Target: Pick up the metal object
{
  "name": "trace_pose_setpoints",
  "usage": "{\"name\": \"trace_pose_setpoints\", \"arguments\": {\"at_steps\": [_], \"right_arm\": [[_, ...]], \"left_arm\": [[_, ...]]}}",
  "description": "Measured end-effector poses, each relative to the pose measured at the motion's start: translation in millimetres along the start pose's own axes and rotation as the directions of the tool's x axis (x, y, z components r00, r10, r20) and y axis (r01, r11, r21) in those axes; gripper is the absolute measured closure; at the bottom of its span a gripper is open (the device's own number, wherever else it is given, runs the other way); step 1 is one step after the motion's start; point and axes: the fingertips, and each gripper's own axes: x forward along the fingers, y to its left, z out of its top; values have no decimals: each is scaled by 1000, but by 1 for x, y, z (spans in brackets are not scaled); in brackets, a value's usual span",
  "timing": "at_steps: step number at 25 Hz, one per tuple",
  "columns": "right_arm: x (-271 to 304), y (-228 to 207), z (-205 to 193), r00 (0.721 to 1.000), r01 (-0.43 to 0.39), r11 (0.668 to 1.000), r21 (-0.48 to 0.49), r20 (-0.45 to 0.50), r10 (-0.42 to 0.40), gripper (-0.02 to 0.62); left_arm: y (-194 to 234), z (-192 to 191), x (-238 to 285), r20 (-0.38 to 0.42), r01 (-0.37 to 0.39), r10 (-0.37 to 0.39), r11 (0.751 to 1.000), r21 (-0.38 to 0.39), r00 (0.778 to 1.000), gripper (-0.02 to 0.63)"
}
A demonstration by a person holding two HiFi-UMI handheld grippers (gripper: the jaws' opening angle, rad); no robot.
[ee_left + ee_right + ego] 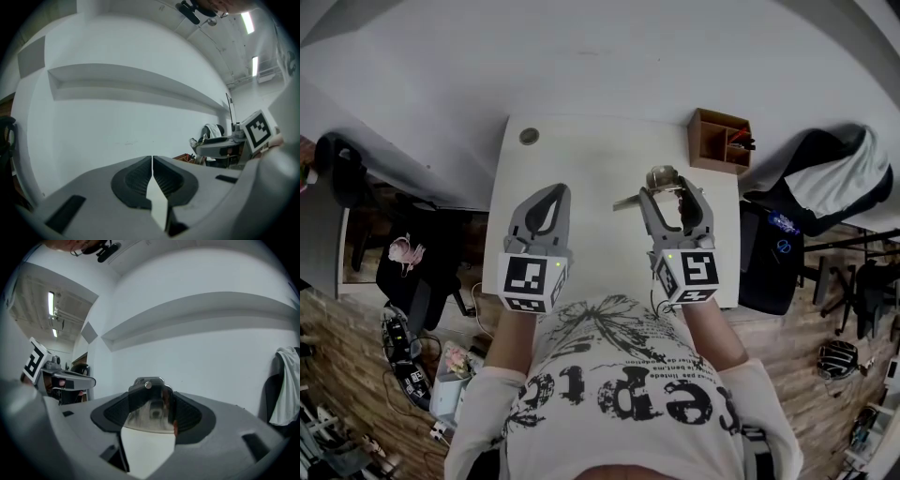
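Tool on my right is clamped on metal object, up over far part of white bench; looks clear of it. Left tool is pressed together, empty, alongside. Object sticks out past pads, so: firm squeeze, wrist level, slow lift w/o swinging.

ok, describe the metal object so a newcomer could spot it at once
Find the white table, then its right half, near the wooden box at the far corner. There the right gripper is shut on the metal object. Unlike the matte grey gripper and brown box, it is mirror-shiny, with a thin arm sticking out leftward.
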Motion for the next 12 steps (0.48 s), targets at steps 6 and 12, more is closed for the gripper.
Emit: {"name": "trace_pose_setpoints", "arguments": {"at_steps": [6,12], "right_arm": [[1,0,0,1000,-1,1000,-4,-1,1,318],[3,-1,-6,1000,-1,1000,5,-10,1,318]], "left_arm": [[4,4,-1,8,-15,15,1000,6,1000,595],[3,1,1,2,-13,13,1000,2,1000,595]]}}
